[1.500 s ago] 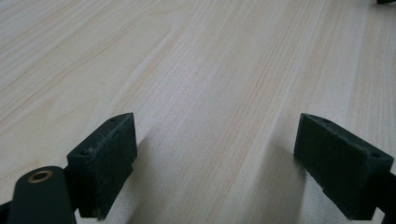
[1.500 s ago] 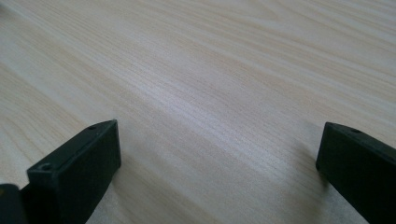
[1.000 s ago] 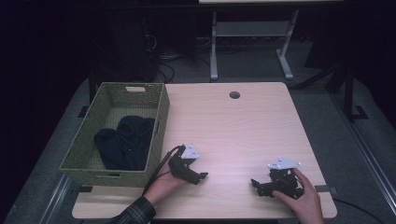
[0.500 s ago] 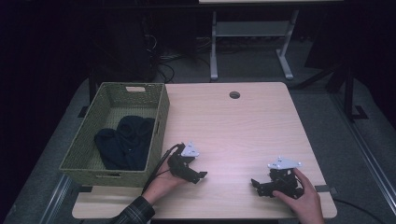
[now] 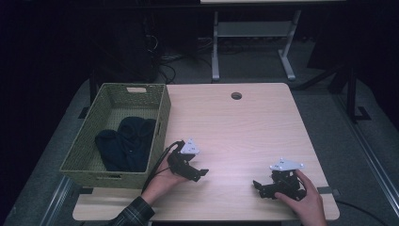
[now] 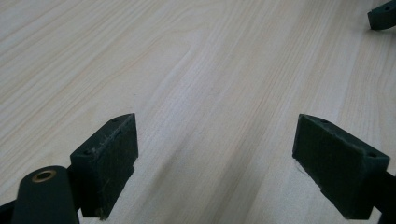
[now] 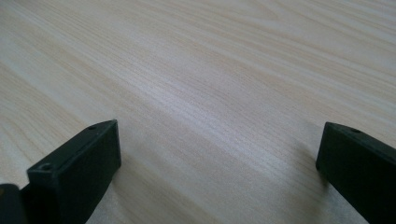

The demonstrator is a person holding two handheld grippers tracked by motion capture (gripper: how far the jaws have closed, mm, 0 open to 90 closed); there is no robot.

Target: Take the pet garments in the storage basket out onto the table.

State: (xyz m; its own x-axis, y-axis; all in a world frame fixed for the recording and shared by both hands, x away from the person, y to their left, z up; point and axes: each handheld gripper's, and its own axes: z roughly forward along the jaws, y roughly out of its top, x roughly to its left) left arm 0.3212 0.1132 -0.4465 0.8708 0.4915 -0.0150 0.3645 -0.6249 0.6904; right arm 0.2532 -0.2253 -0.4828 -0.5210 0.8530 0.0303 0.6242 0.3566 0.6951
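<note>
My left gripper (image 5: pixel 200 173) rests low over the light wooden table (image 5: pixel 235 127), near its front left, just right of a green woven basket (image 5: pixel 89 160). Its jaws stand wide apart in the left gripper view (image 6: pixel 219 154), with bare wood between them. My right gripper (image 5: pixel 259 186) sits near the front right of the table, held by a hand. It is open too, and the right gripper view (image 7: pixel 219 163) shows nothing but wood grain between its jaws. Dark cloth (image 5: pixel 124 143) lies bunched inside the basket.
A round cable hole (image 5: pixel 236 95) sits near the table's far edge. A white desk frame (image 5: pixel 254 33) and cables stand on the dark floor beyond. The tip of the other gripper (image 6: pixel 383 16) shows at the top right of the left gripper view.
</note>
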